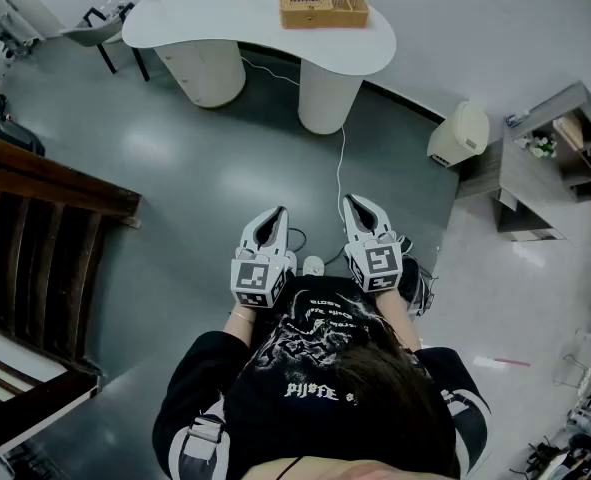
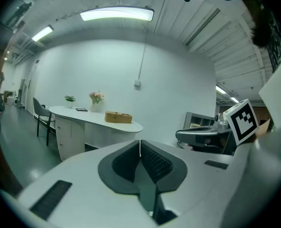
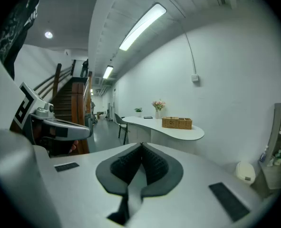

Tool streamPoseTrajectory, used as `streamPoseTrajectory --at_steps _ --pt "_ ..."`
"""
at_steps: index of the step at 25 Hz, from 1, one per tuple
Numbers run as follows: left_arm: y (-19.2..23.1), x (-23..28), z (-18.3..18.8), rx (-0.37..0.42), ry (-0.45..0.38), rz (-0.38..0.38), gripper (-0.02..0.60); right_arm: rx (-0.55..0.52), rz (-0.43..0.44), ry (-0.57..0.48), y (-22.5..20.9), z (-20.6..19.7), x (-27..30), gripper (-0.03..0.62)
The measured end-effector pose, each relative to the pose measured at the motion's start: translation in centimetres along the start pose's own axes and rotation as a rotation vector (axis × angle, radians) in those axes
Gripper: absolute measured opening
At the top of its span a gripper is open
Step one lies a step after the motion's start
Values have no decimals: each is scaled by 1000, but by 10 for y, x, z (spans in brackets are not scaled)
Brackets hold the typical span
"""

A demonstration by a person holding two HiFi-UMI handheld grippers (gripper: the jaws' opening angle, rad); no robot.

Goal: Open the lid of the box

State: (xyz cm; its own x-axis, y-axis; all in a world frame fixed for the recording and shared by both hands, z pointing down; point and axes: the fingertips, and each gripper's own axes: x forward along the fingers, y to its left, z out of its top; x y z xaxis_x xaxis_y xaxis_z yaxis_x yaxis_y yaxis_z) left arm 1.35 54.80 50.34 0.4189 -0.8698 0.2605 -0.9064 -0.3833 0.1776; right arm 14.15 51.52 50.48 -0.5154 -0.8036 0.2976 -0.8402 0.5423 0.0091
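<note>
A woven wicker box [image 1: 323, 9] rests with its lid down on the white curved table [image 1: 225, 13] at the far end of the room. It also shows small in the left gripper view as the box [image 2: 118, 117] and in the right gripper view as the box [image 3: 177, 122]. Both grippers hang close to the person's chest, far from the box. My left gripper [image 1: 274, 214] has its jaws pressed together with nothing between them; in its own view the left gripper [image 2: 140, 143] shows the pads meeting. My right gripper [image 1: 353, 204] is likewise shut and empty, seen also as the right gripper [image 3: 141, 146].
Grey floor lies between me and the table. A wooden stair rail [image 1: 35, 238] stands at the left. A grey shelf unit [image 1: 555, 163] and a cream bin [image 1: 459, 133] are at the right. A chair [image 1: 100, 28], a plant [image 2: 70, 99] and flowers [image 2: 96, 98] are by the table. A white cable [image 1: 341, 158] runs across the floor.
</note>
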Motion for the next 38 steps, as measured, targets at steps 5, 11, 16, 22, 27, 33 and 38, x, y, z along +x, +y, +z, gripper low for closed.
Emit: streamPoseTrajectory --at_steps 5,11,16,22,27,33,38 --pt "-6 6 -3 -3 -8 31 25 -27 18 3 -9 -6 -3 25" --pt "-14 11 -7 4 -24 60 25 6 38 0 -22 -16 0 26" --pt "-15 14 -11 -8 -20 84 25 21 63 8 -23 -25 -4 26" --pt "-13 30 -8 -2 -24 81 26 18 75 11 -32 -28 5 26" --pt "0 50 -12 -5 -4 75 25 36 63 26 -42 -32 25 26" --pt "24 92 7 22 -5 41 25 92 34 38 -66 -23 65 26" --pt "62 130 23 14 -8 27 25 100 -4 29 -85 -6 111 26"
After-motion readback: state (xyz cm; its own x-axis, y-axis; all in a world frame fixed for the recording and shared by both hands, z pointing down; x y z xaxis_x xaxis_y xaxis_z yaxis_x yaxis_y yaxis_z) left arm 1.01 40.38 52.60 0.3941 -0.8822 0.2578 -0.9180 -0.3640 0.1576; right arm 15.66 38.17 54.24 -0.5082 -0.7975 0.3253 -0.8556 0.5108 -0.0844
